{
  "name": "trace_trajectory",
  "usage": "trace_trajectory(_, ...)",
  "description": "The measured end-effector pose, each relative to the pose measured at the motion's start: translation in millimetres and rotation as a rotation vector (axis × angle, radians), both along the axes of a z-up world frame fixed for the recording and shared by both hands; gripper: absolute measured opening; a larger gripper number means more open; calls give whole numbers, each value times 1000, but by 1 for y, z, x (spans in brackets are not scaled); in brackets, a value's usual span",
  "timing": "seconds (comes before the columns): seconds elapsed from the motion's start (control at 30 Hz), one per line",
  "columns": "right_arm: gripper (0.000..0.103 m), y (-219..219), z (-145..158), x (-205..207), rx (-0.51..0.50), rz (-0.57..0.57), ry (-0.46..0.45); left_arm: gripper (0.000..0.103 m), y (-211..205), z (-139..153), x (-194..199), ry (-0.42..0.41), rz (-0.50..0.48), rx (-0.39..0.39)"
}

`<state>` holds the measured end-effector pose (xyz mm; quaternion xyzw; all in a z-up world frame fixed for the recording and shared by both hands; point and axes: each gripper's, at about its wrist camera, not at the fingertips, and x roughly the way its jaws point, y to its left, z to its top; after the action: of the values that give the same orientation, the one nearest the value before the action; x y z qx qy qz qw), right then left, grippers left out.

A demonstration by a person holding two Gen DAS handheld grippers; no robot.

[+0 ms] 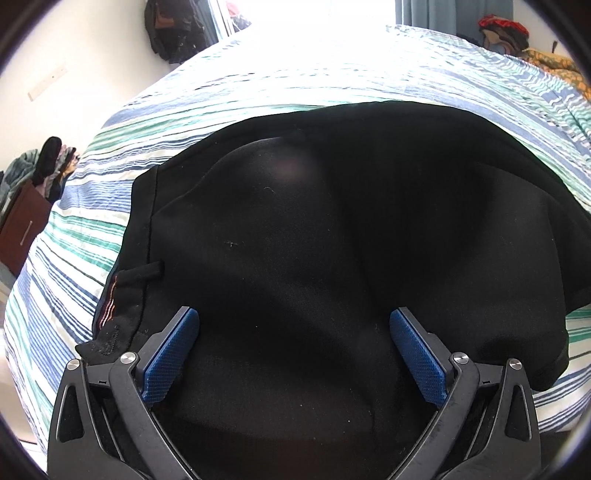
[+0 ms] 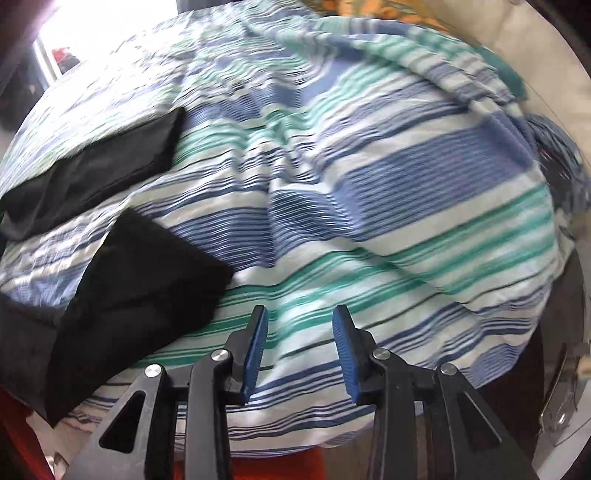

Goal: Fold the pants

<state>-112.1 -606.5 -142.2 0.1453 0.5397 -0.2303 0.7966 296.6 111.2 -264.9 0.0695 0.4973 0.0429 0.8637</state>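
Note:
Black pants point(image 1: 314, 240) lie spread on the striped bedspread point(image 1: 258, 74), their waistband with a belt loop at the left. My left gripper point(image 1: 294, 317) hangs wide open just over the upper part of the pants, its blue pads point(image 1: 173, 354) apart with cloth below them and nothing pinched. In the right wrist view the two black leg ends point(image 2: 140, 284) lie at the left on the bedspread point(image 2: 369, 203). My right gripper point(image 2: 300, 315) is open over bare striped cover, to the right of the nearer leg end, with nothing between its pads.
A brown drawer unit point(image 1: 22, 229) with clothes piled on it stands left of the bed. Dark clothes point(image 1: 173, 26) hang on the far wall by a bright window. A patterned orange cloth point(image 1: 554, 66) lies at the bed's far right. The bed's near edge point(image 2: 332, 443) shows below the right gripper.

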Motion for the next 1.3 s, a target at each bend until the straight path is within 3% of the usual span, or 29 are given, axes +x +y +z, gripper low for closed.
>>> trace_trajectory(0.07, 37, -5, 15, 25, 31, 32, -110, 103, -5, 2, 2, 14, 2, 5)
trace_trajectory(0.13, 37, -2, 18, 73, 123, 93, -198, 103, -6, 3, 5, 24, 11, 9)
trace_trajectory(0.23, 37, 0, -7, 165, 250, 116, -238, 103, -8, 3, 8, 23, 28, 22)
trace_trajectory(0.33, 37, 1, -44, 233, 281, 101, -200, 103, -10, 2, 6, 16, 18, 41)
trace_trajectory(0.43, 36, 17, -79, 276, 316, 166, -63, 103, -12, 2, 3, 17, 11, 40)
trace_trajectory(0.47, 23, 26, -81, 284, 264, 204, -9, 103, -11, 3, 3, 23, 14, 36)
trace_trajectory(0.5, 4, 34, -71, 288, 182, 249, 3, 103, -12, 5, 4, 29, 19, 34)
trace_trajectory(0.6, 4, 25, -18, 297, 94, 252, -143, 102, -11, 19, 12, 10, 20, 32)
trace_trajectory(0.7, 3, 13, 22, 310, -100, 249, -210, 103, -19, 34, 22, -50, 14, 33)
trace_trajectory(0.77, 4, 6, 19, 326, -194, 248, -192, 103, -26, 27, 30, -42, 14, 56)
trace_trajectory(0.83, 4, 8, -5, 335, -228, 243, -130, 103, -31, 6, 37, 21, 12, 83)
trace_trajectory(0.93, 8, 0, -61, 344, -185, 167, 14, 103, -34, -4, 35, 17, 14, 105)
trace_trajectory(0.97, 10, -4, -69, 342, -160, 139, 22, 103, -34, 0, 34, 19, 11, 110)
trace_trajectory(1.03, 16, -3, -63, 323, -137, 100, -46, 102, -35, 8, 29, 20, -8, 120)
trace_trajectory(1.13, 38, 4, -37, 287, -55, 118, -99, 102, -36, 21, 10, 1, -55, 163)
trace_trajectory(1.17, 42, 12, -27, 274, -40, 150, -88, 102, -35, 25, 1, -6, -67, 162)
trace_trajectory(1.3, 43, 55, -15, 218, 114, 242, 49, 103, -38, 34, -42, 10, -69, 99)
